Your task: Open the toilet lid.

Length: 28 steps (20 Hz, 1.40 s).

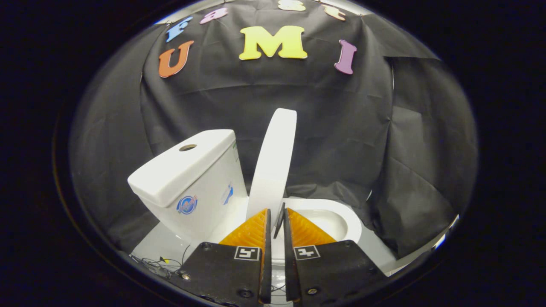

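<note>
The white toilet lid (273,162) stands raised, nearly upright and edge-on, just beyond my fingertips, with the cistern (187,179) to its left. The open bowl and its rim (341,219) lie to the right of the lid. A thin dark tab (280,219) at the lid's near edge runs down into the narrow gap between my fingers. My gripper (277,210) is closed almost fully, and its fingers appear to pinch that tab.
The cistern has a round button hole (187,147) on top and stickers on its side. Thin wires (164,261) lie on the white floor left of my fingers. The black cloth wall (418,170) closes in behind and to the right.
</note>
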Each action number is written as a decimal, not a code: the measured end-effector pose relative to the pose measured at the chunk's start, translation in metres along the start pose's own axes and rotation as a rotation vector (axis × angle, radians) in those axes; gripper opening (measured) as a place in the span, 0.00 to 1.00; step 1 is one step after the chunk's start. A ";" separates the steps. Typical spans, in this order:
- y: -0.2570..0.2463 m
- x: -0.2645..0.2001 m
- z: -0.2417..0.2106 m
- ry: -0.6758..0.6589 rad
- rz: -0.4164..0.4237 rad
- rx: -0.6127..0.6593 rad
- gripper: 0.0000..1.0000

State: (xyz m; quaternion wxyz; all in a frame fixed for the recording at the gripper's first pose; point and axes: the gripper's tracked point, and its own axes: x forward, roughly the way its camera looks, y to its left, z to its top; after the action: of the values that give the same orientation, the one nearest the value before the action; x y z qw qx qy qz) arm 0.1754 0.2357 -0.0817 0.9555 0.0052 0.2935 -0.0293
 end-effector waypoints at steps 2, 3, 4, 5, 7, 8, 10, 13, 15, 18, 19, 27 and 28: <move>0.007 0.000 -0.001 -0.004 0.002 -0.019 0.16; 0.010 -0.001 0.000 -0.005 0.006 -0.026 0.16; 0.014 -0.001 0.001 -0.005 0.011 -0.034 0.16; 0.018 0.000 0.002 -0.007 0.017 -0.042 0.16; 0.025 0.000 0.003 -0.012 0.032 -0.061 0.16; 0.028 0.000 0.003 -0.014 0.038 -0.072 0.16; 0.033 0.000 0.002 -0.019 0.044 -0.095 0.16; 0.044 0.000 0.003 -0.021 0.062 -0.110 0.16; 0.050 0.000 0.003 -0.026 0.080 -0.123 0.17; 0.057 0.000 0.005 -0.021 0.103 -0.129 0.17; 0.061 0.001 0.004 -0.020 0.115 -0.130 0.17; 0.084 0.000 0.004 -0.027 0.221 -0.120 0.20; 0.090 0.002 0.002 -0.026 0.229 -0.119 0.19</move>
State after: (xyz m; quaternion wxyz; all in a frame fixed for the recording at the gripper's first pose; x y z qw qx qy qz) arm 0.1838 0.3258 -0.0817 0.9550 -0.0184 0.2797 0.0971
